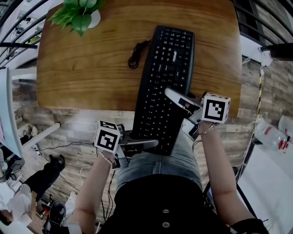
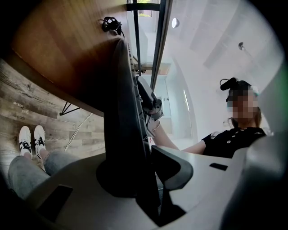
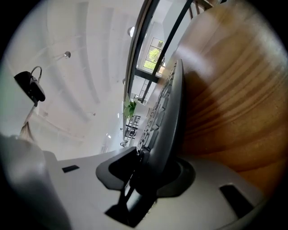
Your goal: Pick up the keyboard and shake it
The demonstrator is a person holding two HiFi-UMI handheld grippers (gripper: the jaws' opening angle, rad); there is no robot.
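Observation:
A black keyboard (image 1: 165,73) lies lengthwise away from me, its far half over the wooden table (image 1: 87,68) and its near end past the table's front edge, above my lap. My left gripper (image 1: 145,144) is shut on the keyboard's near left corner; in the left gripper view the keyboard (image 2: 123,112) runs edge-on between the jaws of the left gripper (image 2: 144,166). My right gripper (image 1: 176,98) clamps the right long edge. In the right gripper view the right gripper (image 3: 150,168) has one pad on the keys and one behind the keyboard (image 3: 168,117). Whether the far end rests on the table I cannot tell.
A coiled black cable (image 1: 136,52) lies on the table left of the keyboard. A potted green plant (image 1: 78,13) stands at the table's far left. A plastic bottle (image 1: 270,135) is off to the right, and railings run behind the table.

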